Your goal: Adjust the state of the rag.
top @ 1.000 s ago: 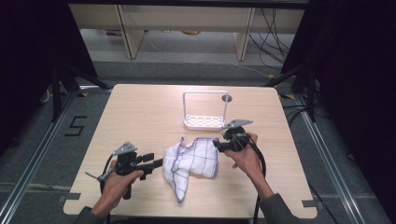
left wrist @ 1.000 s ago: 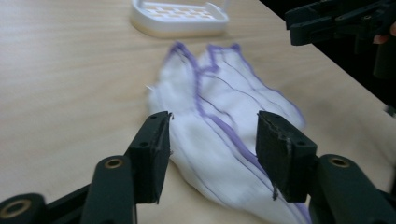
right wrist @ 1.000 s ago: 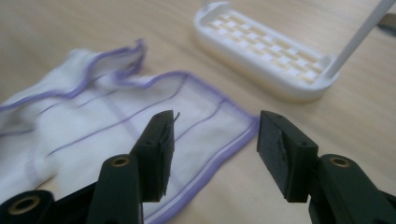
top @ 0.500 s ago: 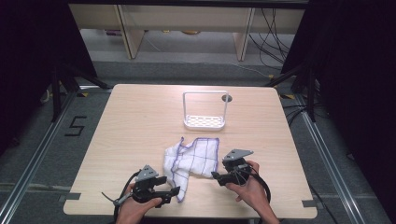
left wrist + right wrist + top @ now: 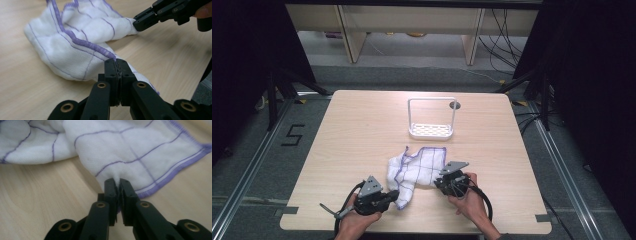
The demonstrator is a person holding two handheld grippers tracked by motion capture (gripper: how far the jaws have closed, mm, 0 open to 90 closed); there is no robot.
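White cloth [image 5: 417, 167] w/ purple grid lines lies crumpled on wooden table [image 5: 357, 125], near front edge, at 6 o'clock from white rack [image 5: 431, 131]. Left gripper [image 5: 393, 194] at cloth's 7 o'clock: jaws just closed, pinched tight on purple hem. Right gripper [image 5: 437, 181] at cloth's 4 o'clock: jaws just closed too, clamped on a fold nr the border.

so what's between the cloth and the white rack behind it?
Nothing: in the high view, bare table separates the cloth from the white rack. Both grippers sit on the cloth's near side.
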